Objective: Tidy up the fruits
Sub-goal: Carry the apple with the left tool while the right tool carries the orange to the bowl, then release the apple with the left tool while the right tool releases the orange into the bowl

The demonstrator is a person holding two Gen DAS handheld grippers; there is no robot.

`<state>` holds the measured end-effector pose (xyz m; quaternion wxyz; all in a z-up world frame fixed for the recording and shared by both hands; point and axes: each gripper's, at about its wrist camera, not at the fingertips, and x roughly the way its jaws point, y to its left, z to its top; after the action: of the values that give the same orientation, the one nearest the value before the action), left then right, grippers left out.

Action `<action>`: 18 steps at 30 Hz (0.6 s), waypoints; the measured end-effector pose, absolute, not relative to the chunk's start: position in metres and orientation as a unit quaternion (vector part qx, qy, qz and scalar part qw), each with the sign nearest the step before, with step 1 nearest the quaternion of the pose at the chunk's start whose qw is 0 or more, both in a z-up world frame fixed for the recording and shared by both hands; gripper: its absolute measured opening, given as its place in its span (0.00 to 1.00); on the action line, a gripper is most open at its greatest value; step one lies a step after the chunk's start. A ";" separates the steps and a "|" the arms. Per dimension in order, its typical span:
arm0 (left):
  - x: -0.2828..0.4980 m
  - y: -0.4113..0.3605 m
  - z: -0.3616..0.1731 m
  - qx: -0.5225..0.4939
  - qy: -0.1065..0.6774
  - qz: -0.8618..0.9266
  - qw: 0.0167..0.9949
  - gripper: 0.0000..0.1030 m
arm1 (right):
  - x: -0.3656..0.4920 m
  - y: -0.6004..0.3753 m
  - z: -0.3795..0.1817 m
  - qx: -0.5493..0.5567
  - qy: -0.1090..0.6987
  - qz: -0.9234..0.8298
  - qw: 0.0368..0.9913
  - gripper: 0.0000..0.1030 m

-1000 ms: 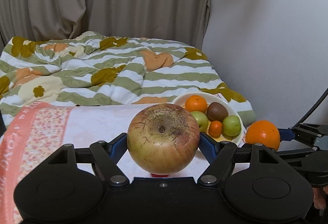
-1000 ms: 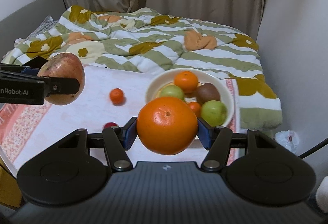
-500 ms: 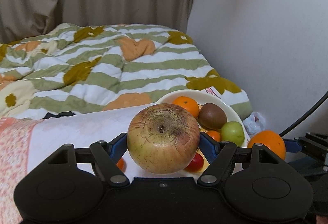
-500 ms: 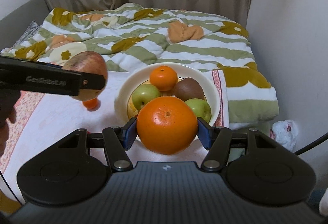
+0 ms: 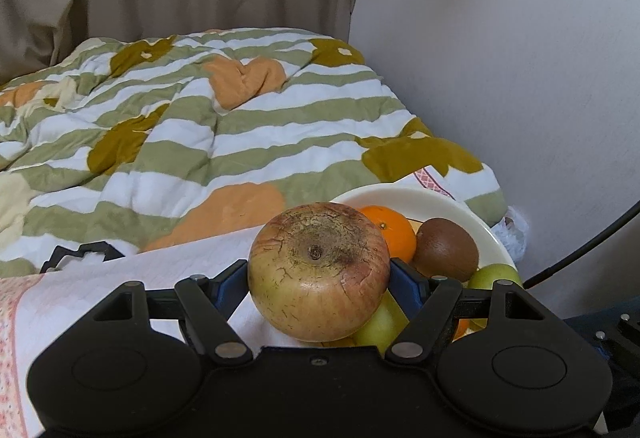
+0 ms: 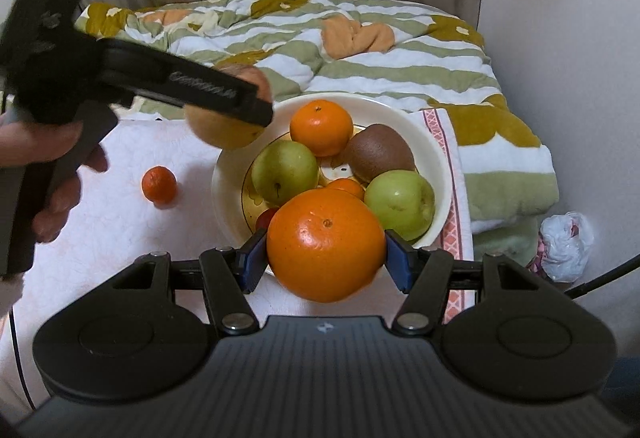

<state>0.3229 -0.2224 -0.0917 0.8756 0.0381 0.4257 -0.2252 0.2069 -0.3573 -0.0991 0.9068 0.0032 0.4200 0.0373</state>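
My left gripper [image 5: 319,278] is shut on a large yellow-red apple [image 5: 319,272], held just above the left rim of the cream bowl [image 5: 416,197]. From the right wrist view the same apple [image 6: 224,129] hangs over the bowl's far-left rim [image 6: 430,141], partly hidden by the left gripper's black body. My right gripper [image 6: 326,256] is shut on a big orange [image 6: 325,244] over the bowl's near edge. The bowl holds a mandarin [image 6: 321,126], a kiwi [image 6: 378,157], two green apples [image 6: 285,171] [image 6: 400,203], and small fruits half hidden behind the orange.
A small mandarin [image 6: 159,184] lies on the pale pink cloth [image 6: 132,230] left of the bowl. A striped quilt [image 6: 360,53] covers the bed behind. A wall stands to the right, with a crumpled plastic bag [image 6: 566,246] on the floor. A hand [image 6: 52,173] grips the left tool.
Both grippers came down toward the bowl with their fruits. The left one carried the apple rightward until it hangs at the bowl's left rim.
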 end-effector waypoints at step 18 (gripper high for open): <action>0.307 -0.211 -0.070 0.048 0.388 -0.218 0.894 0.97 | 0.208 -0.356 -0.099 0.000 0.420 0.030 0.907 0.74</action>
<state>0.3069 -0.2105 -0.0704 0.8942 0.0480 0.3882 -0.2179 0.2080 -0.3555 -0.0989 0.9071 0.0004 0.4198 0.0303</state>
